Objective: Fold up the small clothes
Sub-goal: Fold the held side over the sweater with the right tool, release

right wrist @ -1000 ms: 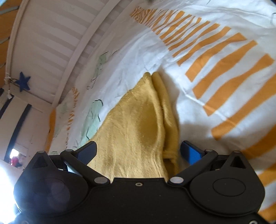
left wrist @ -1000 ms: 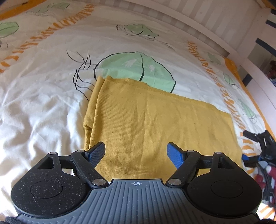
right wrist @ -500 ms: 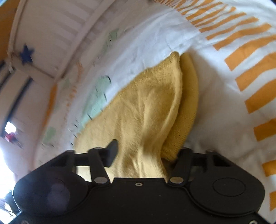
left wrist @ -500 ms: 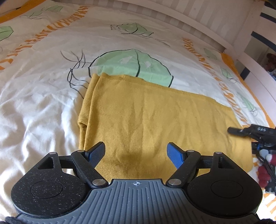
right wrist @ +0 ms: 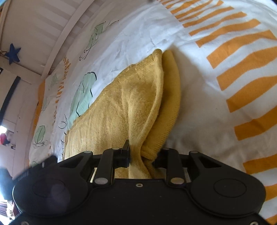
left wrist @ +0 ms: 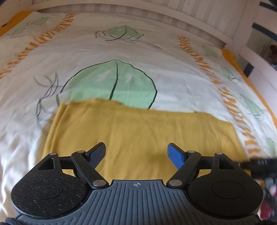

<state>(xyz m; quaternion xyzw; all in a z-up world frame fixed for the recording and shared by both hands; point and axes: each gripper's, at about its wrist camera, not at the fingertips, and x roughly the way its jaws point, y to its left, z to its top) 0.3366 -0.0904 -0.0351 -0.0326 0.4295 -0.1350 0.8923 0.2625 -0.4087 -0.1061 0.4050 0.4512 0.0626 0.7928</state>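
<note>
A mustard-yellow knit garment [left wrist: 138, 128] lies folded into a flat rectangle on the bed cover. My left gripper [left wrist: 136, 153] is open and empty, its blue pads just above the garment's near edge. My right gripper [right wrist: 141, 156] is shut on the garment's right end [right wrist: 131, 107], where the cloth bunches up between the fingers and lifts into a ridge. The right gripper also shows at the right edge of the left wrist view [left wrist: 263, 163], blurred.
The bed cover [left wrist: 173, 69] is white with green leaves and orange stripes. A white slatted bed rail [left wrist: 155, 15] runs along the far side and continues on the right [left wrist: 256, 57]. A blue star [right wrist: 13, 53] hangs on the wall.
My right gripper has closed on the garment's right end and gathered it up. My left gripper has moved closer over the garment and stays open.
</note>
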